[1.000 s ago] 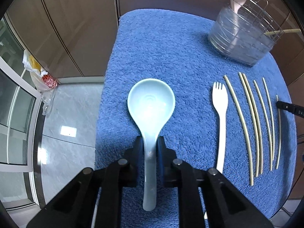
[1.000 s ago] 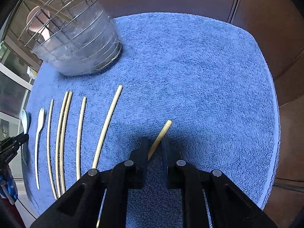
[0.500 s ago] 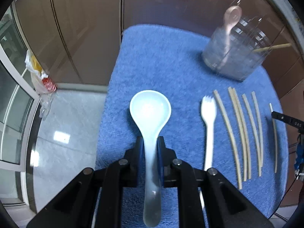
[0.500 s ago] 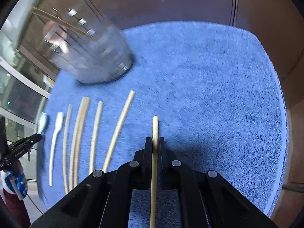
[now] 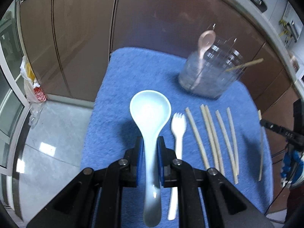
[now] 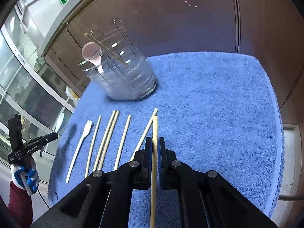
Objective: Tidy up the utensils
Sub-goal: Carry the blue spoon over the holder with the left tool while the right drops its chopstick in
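Black grippers [image 6: 155, 146], silver screws; blue-white glove [image 6: 25, 176], seemingly maroon sleeve [image 6: 19, 203].

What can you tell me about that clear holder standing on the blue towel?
The holder is a round, see-through cup, glass or plastic by its look, ringed with thin bands, with a wire frame rising above its rim. It stands upright near the far edge of the towel, apart from the loose utensils. A pink spoon stands in it bowl-up, and one chopstick leans across its top. Neither gripper touches it.

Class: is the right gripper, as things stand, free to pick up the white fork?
Probably not: the right gripper is shut on a chopstick, and five chopsticks lie between it and the fork.
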Tool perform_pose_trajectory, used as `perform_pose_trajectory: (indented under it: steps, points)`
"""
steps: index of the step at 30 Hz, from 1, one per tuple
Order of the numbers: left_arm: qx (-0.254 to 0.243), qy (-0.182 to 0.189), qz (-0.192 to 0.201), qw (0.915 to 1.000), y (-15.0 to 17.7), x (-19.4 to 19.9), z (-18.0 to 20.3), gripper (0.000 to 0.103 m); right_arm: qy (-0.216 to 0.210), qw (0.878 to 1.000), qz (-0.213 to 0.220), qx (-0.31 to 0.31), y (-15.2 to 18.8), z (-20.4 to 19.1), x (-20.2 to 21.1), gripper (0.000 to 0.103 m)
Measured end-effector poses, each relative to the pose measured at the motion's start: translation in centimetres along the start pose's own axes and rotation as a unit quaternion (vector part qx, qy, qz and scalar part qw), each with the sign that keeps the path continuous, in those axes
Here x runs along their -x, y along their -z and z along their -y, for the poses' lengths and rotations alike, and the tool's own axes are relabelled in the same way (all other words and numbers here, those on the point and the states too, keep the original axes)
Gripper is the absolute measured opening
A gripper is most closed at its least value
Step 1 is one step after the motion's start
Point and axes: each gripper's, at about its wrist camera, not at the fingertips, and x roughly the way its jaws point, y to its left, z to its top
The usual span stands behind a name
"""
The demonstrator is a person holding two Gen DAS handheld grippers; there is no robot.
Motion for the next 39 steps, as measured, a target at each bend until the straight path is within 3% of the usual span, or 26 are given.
perform_pose_trajectory:
  steps: [5, 11, 15, 19, 23, 26, 32, 39]
  points:
    - [0.016, 0.035, 0.069, 0.9969, -1.0, 2.6, 1.4, 0.013, -0.016, 0.998, 0.053, 0.028, -0.5, -1.9, 1.7, 0.005]
    - [0.019, 0.062, 0.160, 0.9849, -4.1, 5.3, 4.1, 0.013, -0.039, 0.986, 0.150, 0.068, -2.8, -5.3, 4.3, 0.005]
    - [0.017, 0.083, 0.213, 0.9734, -7.3, 6.2, 6.3, 0.013, -0.062, 0.970, 0.217, 0.088, -5.6, -7.7, 6.2, 0.006]
    - [0.015, 0.118, 0.265, 0.9568, -11.1, 6.1, 8.4, 0.013, -0.082, 0.950, 0.283, 0.100, -9.1, -9.5, 7.4, 0.006]
    - [0.031, 0.155, 0.294, 0.9427, -14.0, 4.7, 9.7, 0.013, -0.091, 0.928, 0.346, 0.108, -12.4, -10.4, 7.8, 0.006]
    - [0.049, 0.171, 0.301, 0.9367, -15.7, 2.8, 10.0, 0.013, -0.081, 0.916, 0.374, 0.121, -13.6, -10.7, 6.9, 0.006]
    - [0.059, 0.149, 0.311, 0.9368, -17.2, -1.8, 11.1, 0.013, -0.059, 0.903, 0.397, 0.153, -14.8, -11.4, 3.5, 0.006]
    - [0.033, 0.064, 0.359, 0.9307, -15.3, -5.5, 13.1, 0.013, -0.035, 0.898, 0.408, 0.164, -14.4, -10.5, 0.9, 0.005]
